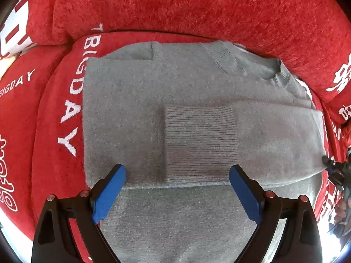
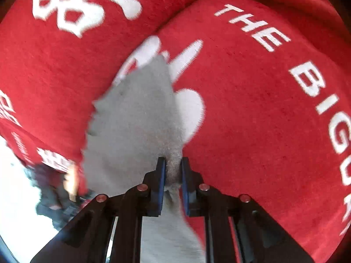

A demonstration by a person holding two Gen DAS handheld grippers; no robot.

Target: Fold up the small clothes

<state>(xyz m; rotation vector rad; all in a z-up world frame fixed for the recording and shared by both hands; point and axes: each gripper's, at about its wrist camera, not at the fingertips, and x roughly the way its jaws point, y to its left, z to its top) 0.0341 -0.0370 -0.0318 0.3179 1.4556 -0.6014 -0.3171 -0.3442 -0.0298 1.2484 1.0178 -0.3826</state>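
Pinching a bunched edge of the grey knit sweater point(image 2: 140, 114) between their blue pads, the right tongs point(image 2: 172, 173) point steeply down over a red sofa cover point(image 2: 252, 114) printed with white lettering, the view from that hand smeared by motion. The left tongs point(image 1: 177, 175) stand spread wide above the garment, touching nothing that can be seen, one blue finger point(image 1: 109, 194) over the fabric near its side edge. Seen from the left hand, the sweater lies flat on the red seat, its ribbed collar point(image 1: 283, 74) at the far end near the backrest point(image 1: 186, 8), and one sleeve is folded across the body so that its ribbed cuff point(image 1: 200, 140) rests in the middle.

The fold appears partly made, and the step in hand looks like drawing the pinched edge across or over to square up the stack. Doing that well probably means keeping the pinch firm on the thick, fuzzy knit, lifting only enough to clear the layers below, and carrying the edge in a straight line so the folded sleeve is not dragged askew. The free tongs could press down on the body near the crease to hold it. The plush cover may grip the knit, so a slow pull seems wise.
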